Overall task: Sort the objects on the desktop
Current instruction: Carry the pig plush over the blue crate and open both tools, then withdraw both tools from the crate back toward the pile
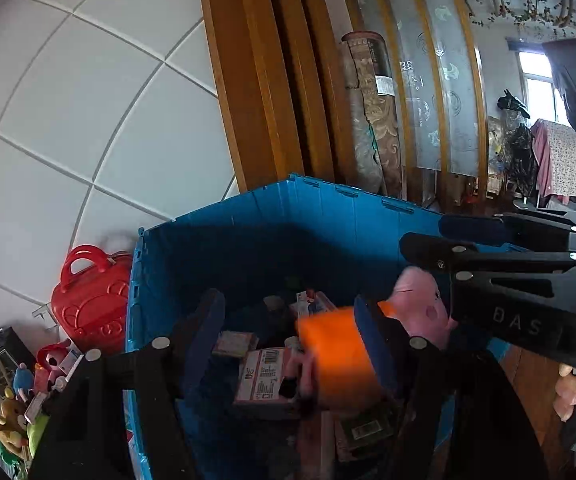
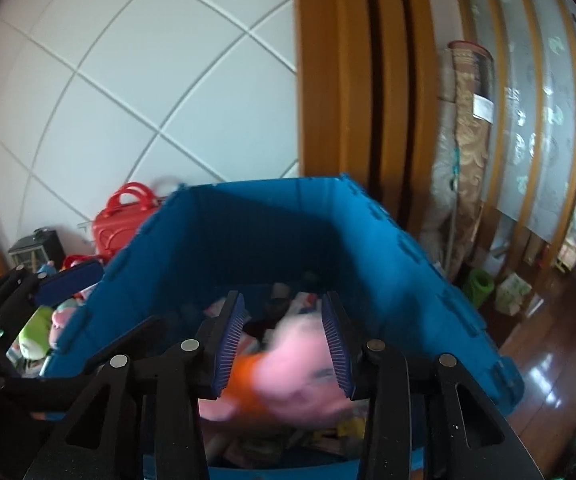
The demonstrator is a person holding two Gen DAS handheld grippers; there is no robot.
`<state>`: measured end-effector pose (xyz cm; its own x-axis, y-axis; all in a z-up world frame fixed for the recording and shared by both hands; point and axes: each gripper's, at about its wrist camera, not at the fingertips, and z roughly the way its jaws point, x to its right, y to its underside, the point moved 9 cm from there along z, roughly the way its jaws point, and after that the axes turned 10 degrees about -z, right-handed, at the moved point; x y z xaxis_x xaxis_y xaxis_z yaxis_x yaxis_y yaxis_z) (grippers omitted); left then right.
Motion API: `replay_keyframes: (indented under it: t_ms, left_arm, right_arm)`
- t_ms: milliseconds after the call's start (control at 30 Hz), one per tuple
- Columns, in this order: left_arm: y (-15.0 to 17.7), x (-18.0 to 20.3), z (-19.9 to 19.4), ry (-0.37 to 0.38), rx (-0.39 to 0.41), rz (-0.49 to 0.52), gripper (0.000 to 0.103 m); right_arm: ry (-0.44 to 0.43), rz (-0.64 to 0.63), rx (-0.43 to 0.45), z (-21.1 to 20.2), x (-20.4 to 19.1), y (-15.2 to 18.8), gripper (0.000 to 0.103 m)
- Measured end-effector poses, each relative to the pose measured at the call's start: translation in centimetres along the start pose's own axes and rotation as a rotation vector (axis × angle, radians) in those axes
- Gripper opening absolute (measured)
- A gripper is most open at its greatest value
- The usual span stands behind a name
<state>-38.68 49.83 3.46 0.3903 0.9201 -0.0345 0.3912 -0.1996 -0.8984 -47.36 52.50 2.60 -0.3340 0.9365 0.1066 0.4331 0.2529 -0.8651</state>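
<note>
A pink pig plush in an orange dress (image 1: 420,308) is in mid-air inside the blue crate (image 1: 247,232), blurred. In the right wrist view the plush (image 2: 300,372) is below and between the open fingers of my right gripper (image 2: 283,340), not touched by them. My left gripper (image 1: 288,344) is open over the crate, its fingers apart, with the orange dress just in front of its right finger. The right gripper also shows in the left wrist view (image 1: 424,236), above the plush. The crate bottom holds several small boxes (image 1: 261,376).
A red toy case (image 1: 91,304) and several small toys (image 1: 19,400) lie left of the crate against a white tiled wall. A wooden door frame (image 1: 271,80) and rolled rugs (image 1: 368,112) stand behind. A wooden floor (image 2: 548,360) lies to the right.
</note>
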Motion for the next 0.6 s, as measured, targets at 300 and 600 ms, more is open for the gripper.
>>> replay_keyframes:
  t_ms: [300,600]
  left_arm:
    - [0.5,-2.9,-1.1,-0.036,0.018,-0.086,0.087]
    - [1.9,-9.6,-5.5,-0.184,0.133,-0.216,0.096]
  right_arm:
    - [0.035,0.029,0.004,1.6,3.5,1.1,0.096]
    - [0.029,-0.027,0.139,-1.2,0.5,-0.7,0.103]
